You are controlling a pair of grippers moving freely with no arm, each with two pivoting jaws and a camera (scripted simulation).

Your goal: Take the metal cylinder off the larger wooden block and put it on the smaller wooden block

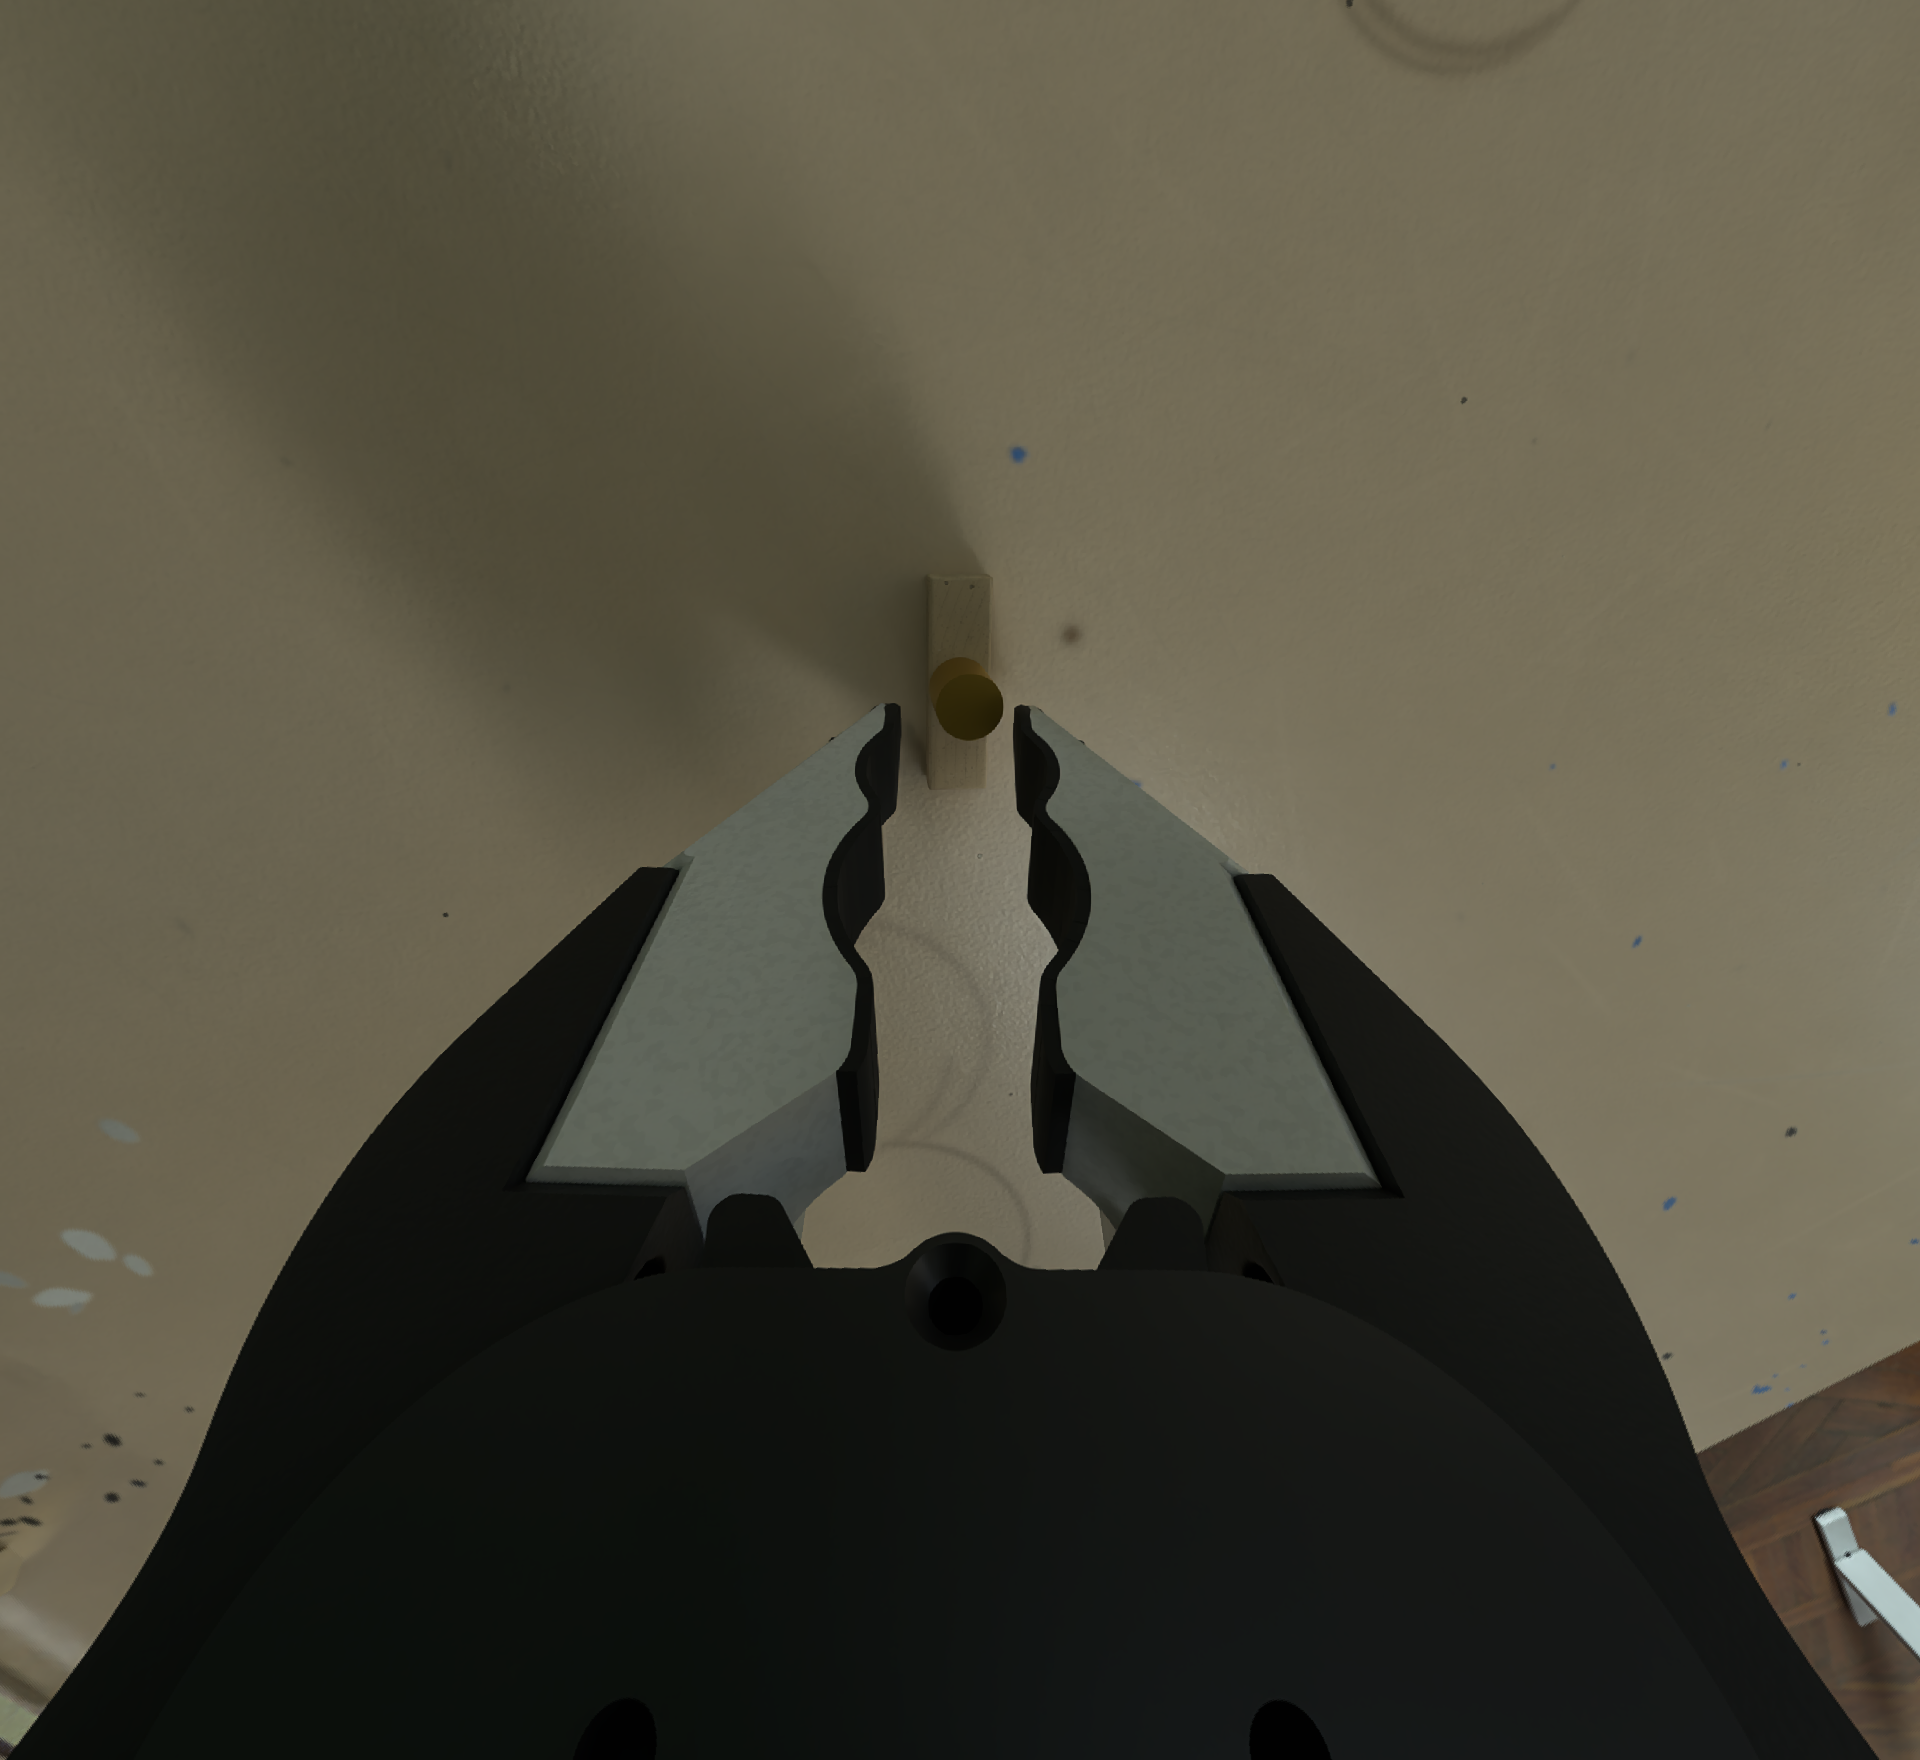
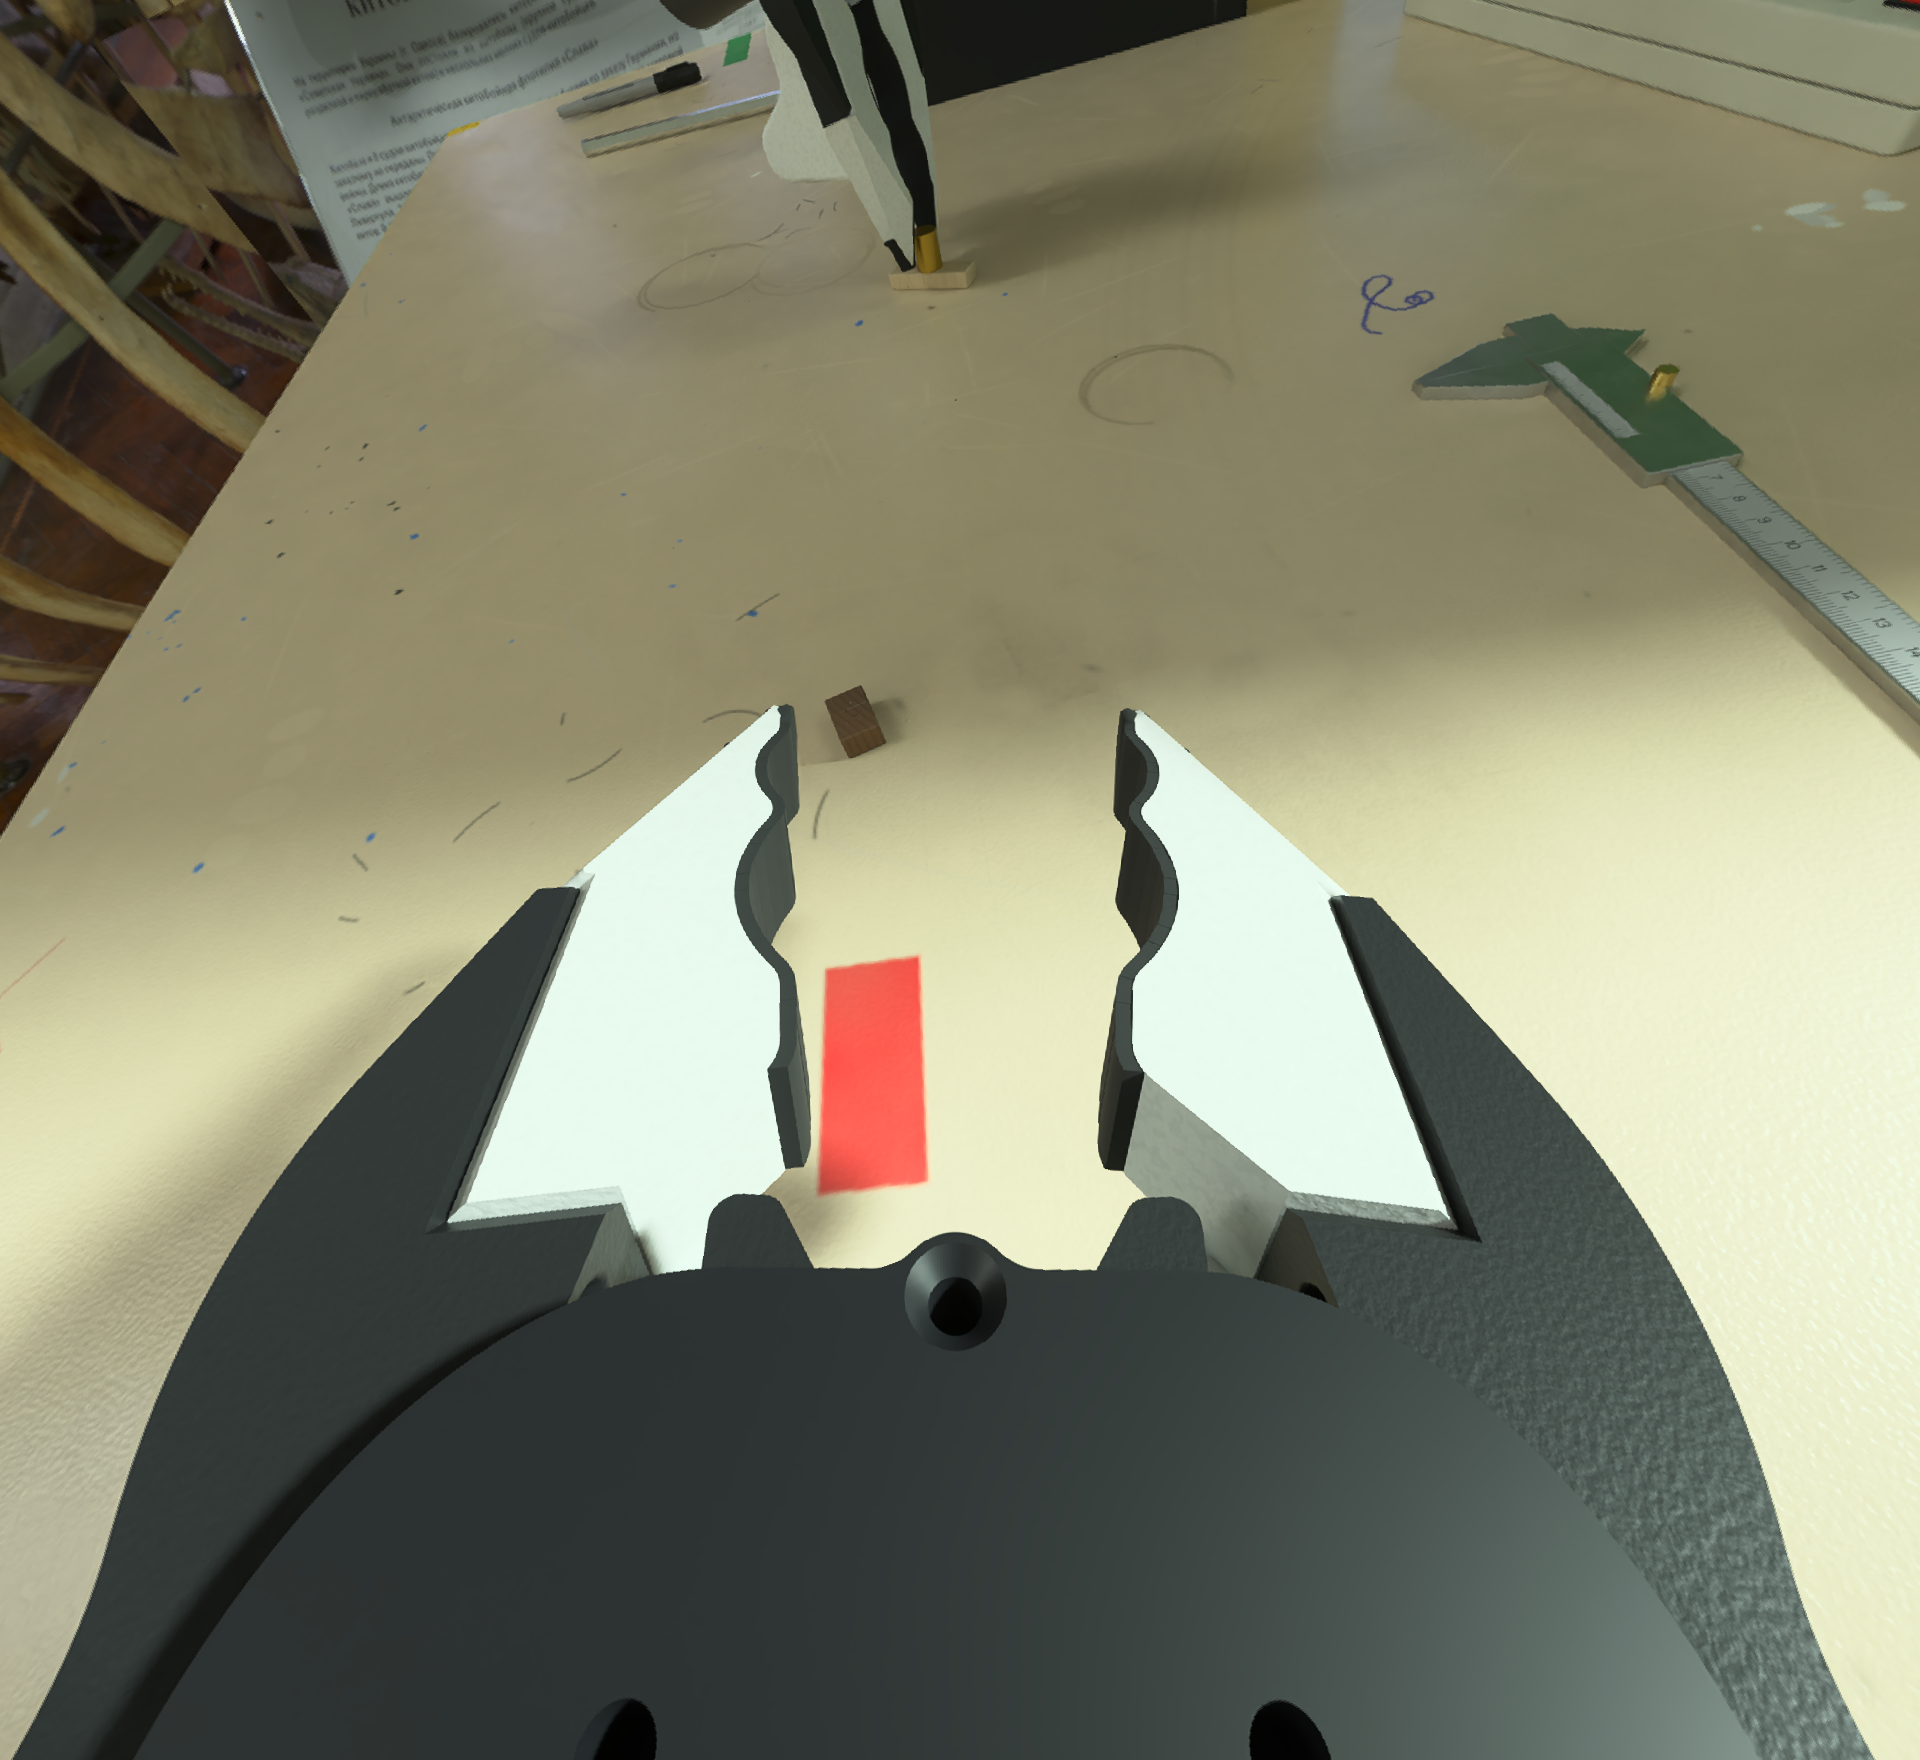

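Your left gripper points down at the worktop, and its jaws stand apart, one on each side of the metal cylinder. The cylinder is brass-coloured and stands upright on the larger wooden block, a pale, flat piece. From the left wrist view you cannot tell if the fingertips already touch the cylinder; a small gap shows on both sides.

In the right wrist view you see the same gripper far away, at the far middle of the worktop, with its tips down beside the cylinder on the pale block.

Your right gripper hangs low over the near part of the worktop, jaws wide apart and holding nothing. The smaller wooden block, dark brown, lies just beyond its left fingertip. A red rectangle marks the worktop between the fingers. On the right lies a caliper with a green body.
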